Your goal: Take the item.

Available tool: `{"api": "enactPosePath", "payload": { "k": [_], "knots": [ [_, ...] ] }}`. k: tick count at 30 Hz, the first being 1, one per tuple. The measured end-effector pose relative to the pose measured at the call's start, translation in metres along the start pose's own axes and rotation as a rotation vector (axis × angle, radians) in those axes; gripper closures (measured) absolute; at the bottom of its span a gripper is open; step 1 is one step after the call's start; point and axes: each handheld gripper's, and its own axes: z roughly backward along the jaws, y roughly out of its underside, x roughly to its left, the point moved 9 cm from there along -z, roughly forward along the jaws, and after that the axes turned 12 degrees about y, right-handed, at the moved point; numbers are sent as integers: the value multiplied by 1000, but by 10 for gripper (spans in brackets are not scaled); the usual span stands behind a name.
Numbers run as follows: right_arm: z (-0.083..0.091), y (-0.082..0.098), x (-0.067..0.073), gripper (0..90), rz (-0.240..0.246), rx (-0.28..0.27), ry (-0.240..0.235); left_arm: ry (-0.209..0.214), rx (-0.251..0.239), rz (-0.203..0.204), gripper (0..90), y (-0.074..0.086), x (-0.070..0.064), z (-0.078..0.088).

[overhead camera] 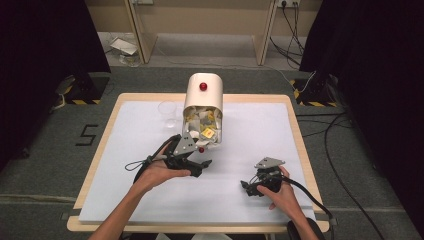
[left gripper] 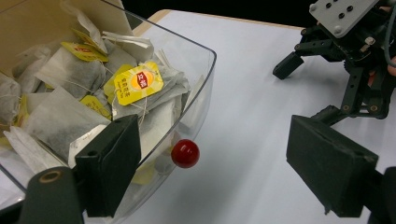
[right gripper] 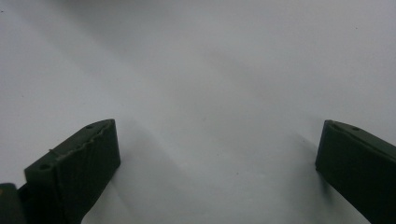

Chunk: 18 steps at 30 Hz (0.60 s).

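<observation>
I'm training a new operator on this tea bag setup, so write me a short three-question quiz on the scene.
1. True or false: the left gripper is shut on a tea bag.
2. What sits nearest the red knob on the clear drawer? A) the left gripper, B) the right gripper, C) the clear cup.
3. Fill in: the right gripper's jaws stand ____ over the bare white table.

Key
1. False: its jaws are open, one at the drawer's front, and they hold nothing.
2. A
3. open
</observation>
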Motion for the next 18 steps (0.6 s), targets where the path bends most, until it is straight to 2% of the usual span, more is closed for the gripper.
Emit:
{"api": "enactPosePath", "payload": {
  "k": [9,14,18],
  "knots": [
    [0,0,0,3,1,0,0,3,12,-2,170,1,-1,-1],
    [0,0,-1,3,6,-2,0,16,6,23,173,-1,0,0],
    [0,0,-1,3,5,-2,1,8,7,24,180,-4,2,1]
  ]
}}
